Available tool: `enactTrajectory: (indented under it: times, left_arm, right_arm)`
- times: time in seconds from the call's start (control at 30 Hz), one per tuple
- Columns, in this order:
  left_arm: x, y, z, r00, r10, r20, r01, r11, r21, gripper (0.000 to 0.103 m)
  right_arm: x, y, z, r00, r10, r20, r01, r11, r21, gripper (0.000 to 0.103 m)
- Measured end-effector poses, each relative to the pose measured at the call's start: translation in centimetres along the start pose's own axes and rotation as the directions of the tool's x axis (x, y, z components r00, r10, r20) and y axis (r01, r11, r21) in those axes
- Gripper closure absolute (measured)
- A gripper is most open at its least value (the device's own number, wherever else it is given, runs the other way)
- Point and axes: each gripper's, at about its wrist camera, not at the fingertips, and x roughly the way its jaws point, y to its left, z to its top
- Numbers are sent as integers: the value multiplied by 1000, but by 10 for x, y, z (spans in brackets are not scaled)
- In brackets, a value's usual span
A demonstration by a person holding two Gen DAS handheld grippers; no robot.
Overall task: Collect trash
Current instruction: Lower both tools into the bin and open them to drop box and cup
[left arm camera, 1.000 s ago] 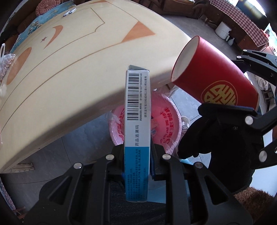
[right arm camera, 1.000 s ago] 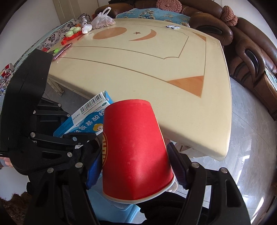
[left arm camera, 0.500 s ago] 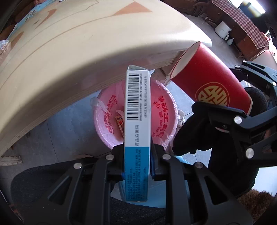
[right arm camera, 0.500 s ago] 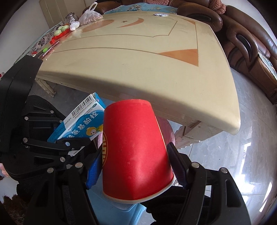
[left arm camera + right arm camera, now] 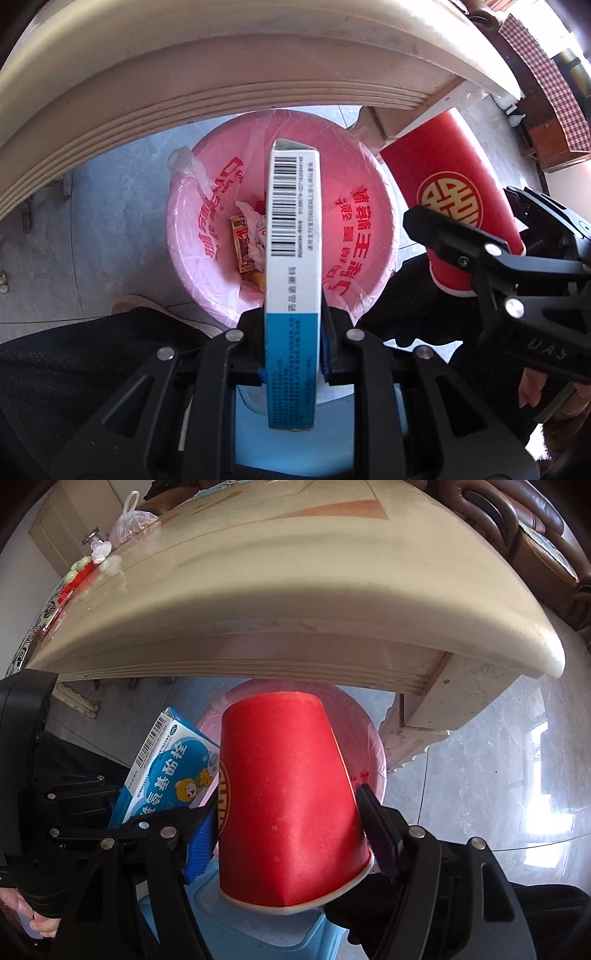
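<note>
We hold a blue-and-white cardboard medicine box (image 5: 293, 266) pinched in the left gripper (image 5: 292, 347), and a red paper cup (image 5: 286, 812) pinched in the right gripper (image 5: 286, 834), both above the pink-lined round bin (image 5: 373, 258) under the worktop (image 5: 295, 602). Centre each, then spread the fingers.

A cream table (image 5: 295, 602) with orange inlay is filling the upper view, standing on a glossy grey tiled floor (image 5: 498, 782) that is reflecting window light. A brown leather sofa (image 5: 532, 520) is sitting behind it.
</note>
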Motion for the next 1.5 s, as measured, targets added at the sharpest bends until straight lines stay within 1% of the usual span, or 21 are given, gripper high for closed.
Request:
enactTrajectory:
  times: [0.17, 0.23, 0.3, 0.43, 0.63, 0.77, 0.93, 1.0, 1.1, 1.2, 1.3, 1.4, 1.5]
  left_arm:
    - [27, 8, 0, 999, 10, -43, -11, 999, -40, 83]
    - [36, 12, 3, 998, 8, -65, -13, 998, -68, 83]
    - [46, 18, 6, 996, 2, -87, -10, 995, -97, 83]
    - [59, 26, 12, 994, -1, -112, -15, 990, -142, 83]
    - [78, 30, 20, 988, -40, -147, 14, 984, -178, 83]
    - [92, 34, 25, 985, -42, -168, 8, 980, -198, 83]
    - [106, 38, 27, 981, -24, -194, -18, 977, -212, 82]
    - [109, 37, 30, 979, -28, -201, -17, 975, -220, 82]
    - [111, 34, 33, 981, -1, -196, -41, 977, -209, 82]
    - [109, 33, 32, 980, -18, -200, -27, 975, -219, 83]
    - [110, 32, 31, 979, 17, -203, -59, 977, -205, 82]
    - [108, 28, 31, 980, 31, -196, -70, 978, -196, 82]
    - [104, 25, 33, 980, 45, -196, -83, 978, -194, 77]
  right_arm:
    - [35, -4, -2, 999, -13, -41, 14, 999, 37, 35]
    - [48, -3, -4, 998, -29, -54, 31, 999, 33, 35]
    - [59, -3, -5, 997, -26, -70, 29, 999, 34, 35]
    - [76, 1, -6, 995, -56, -88, 58, 998, 13, 34]
    - [98, -6, -8, 990, -63, -123, 68, 997, 35, 34]
    - [112, -8, -7, 987, -74, -146, 81, 996, 38, 34]
    - [130, -3, -8, 982, -73, -176, 80, 996, 38, 34]
    - [135, -1, -10, 981, -67, -184, 76, 996, 38, 34]
    - [138, -3, -9, 980, -68, -186, 76, 996, 38, 34]
    - [140, -3, -9, 980, -61, -190, 70, 997, 44, 34]
    - [141, -6, -8, 979, -60, -196, 69, 997, 38, 34]
    - [139, -8, -8, 979, -54, -197, 64, 997, 43, 34]
    - [139, -11, -7, 979, -44, -197, 56, 997, 55, 33]
